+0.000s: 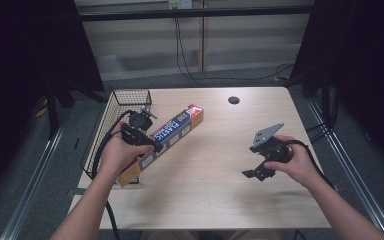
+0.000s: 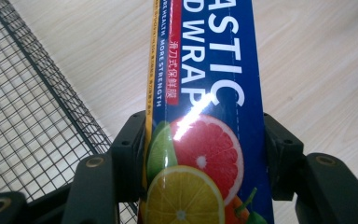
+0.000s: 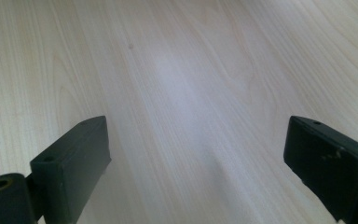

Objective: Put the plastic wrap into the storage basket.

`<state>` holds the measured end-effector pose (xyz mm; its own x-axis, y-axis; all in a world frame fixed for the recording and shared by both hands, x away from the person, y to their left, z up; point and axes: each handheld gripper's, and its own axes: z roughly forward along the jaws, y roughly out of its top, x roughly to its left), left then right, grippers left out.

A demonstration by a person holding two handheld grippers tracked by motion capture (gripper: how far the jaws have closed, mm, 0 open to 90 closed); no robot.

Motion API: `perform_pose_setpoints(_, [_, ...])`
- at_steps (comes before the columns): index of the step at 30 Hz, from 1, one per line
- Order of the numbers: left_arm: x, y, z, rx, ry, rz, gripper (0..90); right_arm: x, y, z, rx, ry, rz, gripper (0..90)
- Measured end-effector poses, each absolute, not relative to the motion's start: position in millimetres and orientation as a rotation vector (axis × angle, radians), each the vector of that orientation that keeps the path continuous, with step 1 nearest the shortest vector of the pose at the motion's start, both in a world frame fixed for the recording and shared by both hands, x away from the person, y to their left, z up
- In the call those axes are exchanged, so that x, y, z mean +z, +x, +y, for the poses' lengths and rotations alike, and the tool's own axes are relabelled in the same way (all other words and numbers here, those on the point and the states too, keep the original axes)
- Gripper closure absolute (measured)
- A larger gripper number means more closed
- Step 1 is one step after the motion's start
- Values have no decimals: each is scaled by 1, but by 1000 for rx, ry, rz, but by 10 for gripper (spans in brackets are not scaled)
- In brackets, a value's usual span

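Note:
A long blue plastic wrap box [image 1: 172,131] with fruit pictures lies slantwise at the table's left, beside a black wire basket [image 1: 111,116]. My left gripper [image 1: 147,142] is shut on the box's middle. In the left gripper view both pads press the sides of the box [image 2: 205,116], with the basket mesh [image 2: 23,116] to the left. My right gripper [image 1: 252,174] hovers over the table's right half, open, with nothing between its jaws. In the right gripper view bare light wood [image 3: 191,93] lies between the two fingers [image 3: 81,158].
The wire basket stands at the table's left edge. A round dark cable hole [image 1: 234,99] sits near the far edge of the wooden table [image 1: 215,195]. Cables hang behind the table. Dark curtains flank both sides.

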<state>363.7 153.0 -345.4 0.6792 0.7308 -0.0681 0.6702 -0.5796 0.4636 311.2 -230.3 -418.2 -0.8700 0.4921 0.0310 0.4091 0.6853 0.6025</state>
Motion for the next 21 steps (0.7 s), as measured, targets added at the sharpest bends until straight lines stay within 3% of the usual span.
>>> perform_pose_setpoints(21, [-337, 369, 184, 223, 2376, 1241, 441, -421, 308, -233, 953, 741, 2763, 64])
